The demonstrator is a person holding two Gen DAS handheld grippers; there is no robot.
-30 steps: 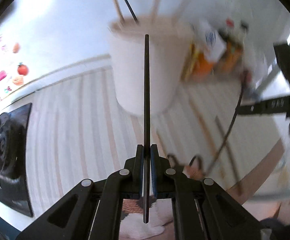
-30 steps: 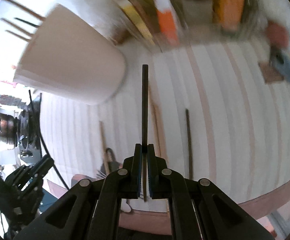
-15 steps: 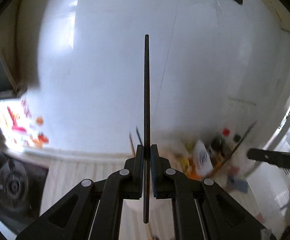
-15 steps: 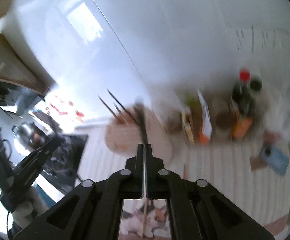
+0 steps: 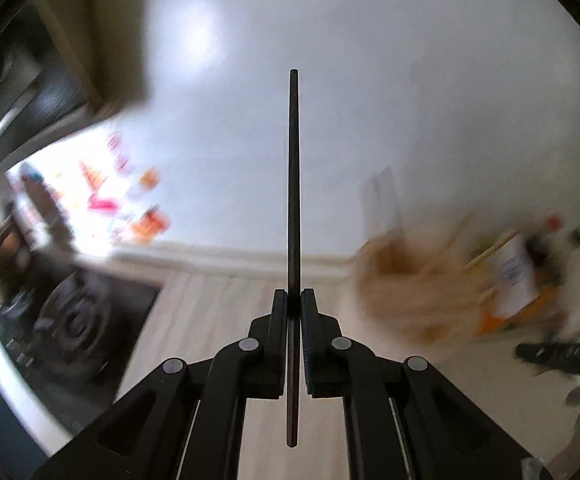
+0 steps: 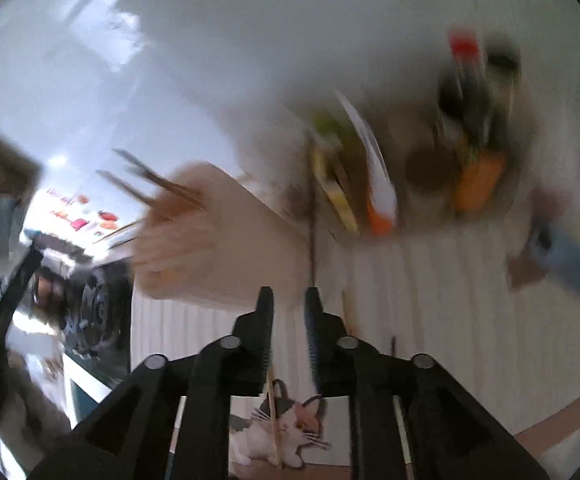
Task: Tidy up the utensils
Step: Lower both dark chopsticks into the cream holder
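My left gripper is shut on a black chopstick that points straight ahead, raised toward the white wall. The beige utensil holder is blurred at the right of the left wrist view with sticks in it. In the right wrist view the holder lies just ahead and left of my right gripper, which is open and empty. Several chopsticks stick out of the holder. A loose chopstick lies on the striped counter.
A black gas stove is at the left. Bottles and packets stand by the wall at the right. A blue item lies on the counter. A cat-print mat shows below the right gripper. The other gripper shows at right.
My right gripper has opened and its black chopstick is gone from the jaws. Both views swung upward, then back down toward the counter. The left gripper still holds its chopstick.
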